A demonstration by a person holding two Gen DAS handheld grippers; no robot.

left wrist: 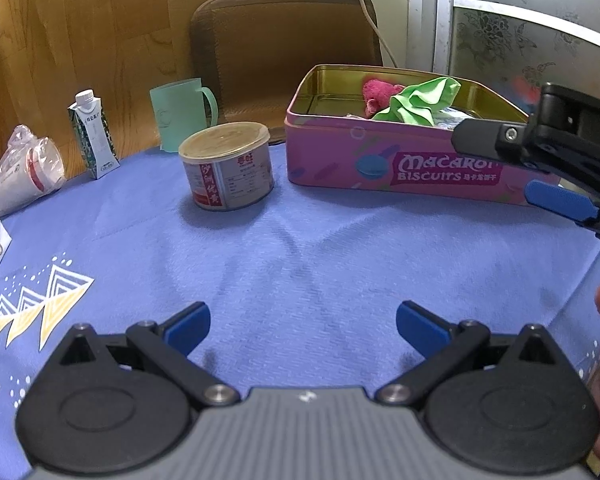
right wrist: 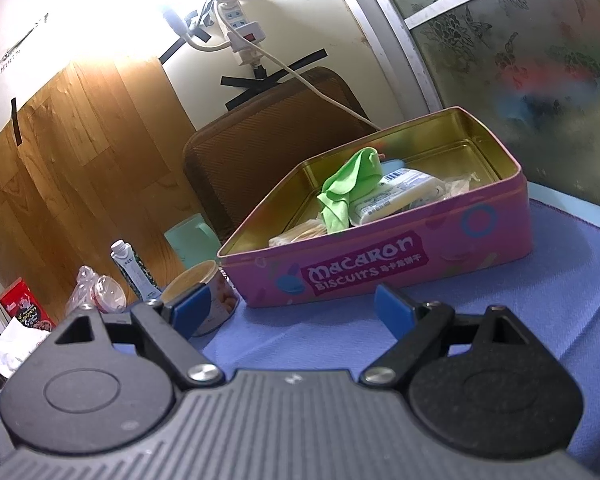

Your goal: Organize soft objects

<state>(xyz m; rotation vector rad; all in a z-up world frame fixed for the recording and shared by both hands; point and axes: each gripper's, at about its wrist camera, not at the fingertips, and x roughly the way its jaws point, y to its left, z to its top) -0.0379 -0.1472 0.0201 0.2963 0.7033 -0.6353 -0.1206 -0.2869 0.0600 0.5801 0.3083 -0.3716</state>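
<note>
The pink tin (left wrist: 400, 160), lettered "MACARON BISCUITS", sat on the counter's blue cloth (left wrist: 300, 248) at one o'clock from the left tool (left wrist: 302, 326). It held a green cloth (right wrist: 350, 188), a red plush (left wrist: 378, 94) and a white packet (right wrist: 396, 196). Both tools, left and right (right wrist: 296, 312), were released and held nothing. At eleven o'clock stood a can (left wrist: 226, 166), mug (left wrist: 180, 116) and carton (left wrist: 92, 136). A brown chair (left wrist: 284, 52) backed onto wood panelling (left wrist: 80, 40).

left tool (left wrist: 303, 328) spread wide, right tool (right wrist: 292, 312) spread wide, both empty
</note>
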